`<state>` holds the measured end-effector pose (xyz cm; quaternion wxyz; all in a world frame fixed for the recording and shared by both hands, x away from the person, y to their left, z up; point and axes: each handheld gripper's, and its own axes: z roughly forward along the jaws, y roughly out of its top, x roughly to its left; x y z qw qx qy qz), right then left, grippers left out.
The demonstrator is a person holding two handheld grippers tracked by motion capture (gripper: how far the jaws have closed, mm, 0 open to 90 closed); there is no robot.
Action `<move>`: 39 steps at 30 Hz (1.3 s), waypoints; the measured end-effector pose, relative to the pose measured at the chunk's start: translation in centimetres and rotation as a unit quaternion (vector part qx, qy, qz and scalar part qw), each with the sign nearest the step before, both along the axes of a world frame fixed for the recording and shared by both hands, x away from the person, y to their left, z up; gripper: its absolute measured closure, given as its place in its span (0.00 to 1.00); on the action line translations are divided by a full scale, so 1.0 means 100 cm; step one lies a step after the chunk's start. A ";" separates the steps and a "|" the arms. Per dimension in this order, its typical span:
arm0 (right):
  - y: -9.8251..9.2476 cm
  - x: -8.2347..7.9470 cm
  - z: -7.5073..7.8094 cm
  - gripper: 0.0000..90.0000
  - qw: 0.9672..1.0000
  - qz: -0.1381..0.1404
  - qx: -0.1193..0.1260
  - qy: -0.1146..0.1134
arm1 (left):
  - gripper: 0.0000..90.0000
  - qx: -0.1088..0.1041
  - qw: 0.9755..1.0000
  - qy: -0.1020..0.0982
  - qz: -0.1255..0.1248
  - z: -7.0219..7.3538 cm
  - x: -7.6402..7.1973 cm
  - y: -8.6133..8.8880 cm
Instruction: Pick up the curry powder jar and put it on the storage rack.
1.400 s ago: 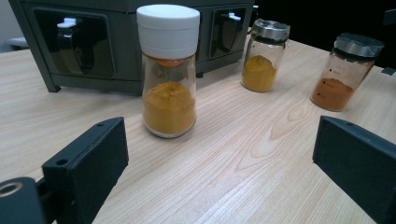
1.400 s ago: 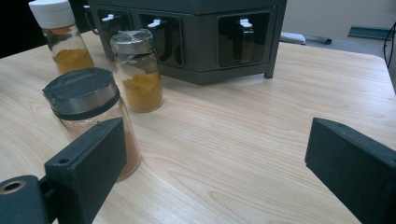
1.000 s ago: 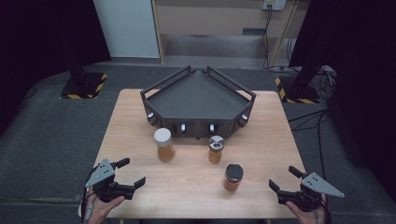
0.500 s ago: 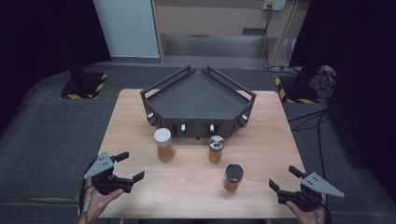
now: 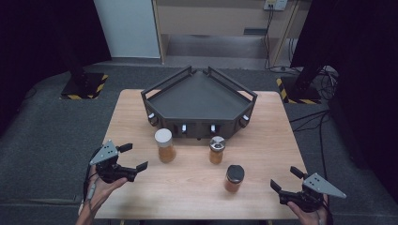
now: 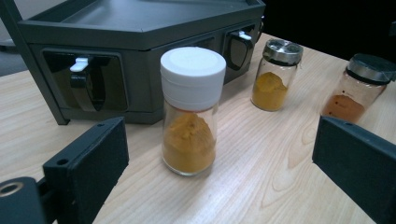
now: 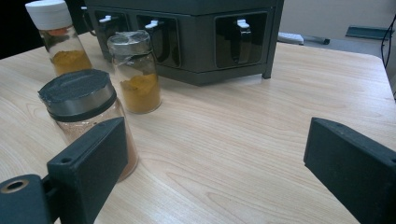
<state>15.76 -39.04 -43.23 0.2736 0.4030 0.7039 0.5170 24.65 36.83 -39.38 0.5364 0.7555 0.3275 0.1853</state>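
Three spice jars stand on the wooden table (image 5: 263, 154) in front of a dark angular rack (image 5: 199, 96). The white-lidded jar (image 5: 164, 145) (image 6: 190, 109) holds yellow-orange powder. A silver-lidded jar (image 5: 216, 149) (image 6: 274, 74) (image 7: 135, 72) holds yellow powder. The black-lidded jar (image 5: 233, 178) (image 7: 84, 116) (image 6: 362, 86) holds reddish-brown powder. My left gripper (image 5: 133, 157) (image 6: 224, 177) is open at the table's left front, facing the white-lidded jar from a short way off. My right gripper (image 5: 287, 179) (image 7: 215, 172) is open at the right front, with the black-lidded jar just beyond its left jaw.
The rack's front face has recessed slots with white-tipped latches (image 6: 86, 81) (image 7: 240, 39). Grey carpet surrounds the table. Black stands with yellow-striped bases (image 5: 84, 84) (image 5: 300, 89) sit on the floor behind it.
My left gripper has shifted slightly left and away from the table's front edge. The right gripper and the jars have stayed put.
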 end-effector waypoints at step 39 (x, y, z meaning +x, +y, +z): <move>-0.001 0.001 -0.001 0.08 1.000 -0.001 0.003 0.001 | 0.09 0.006 1.000 0.009 -0.011 -0.007 0.077 -0.049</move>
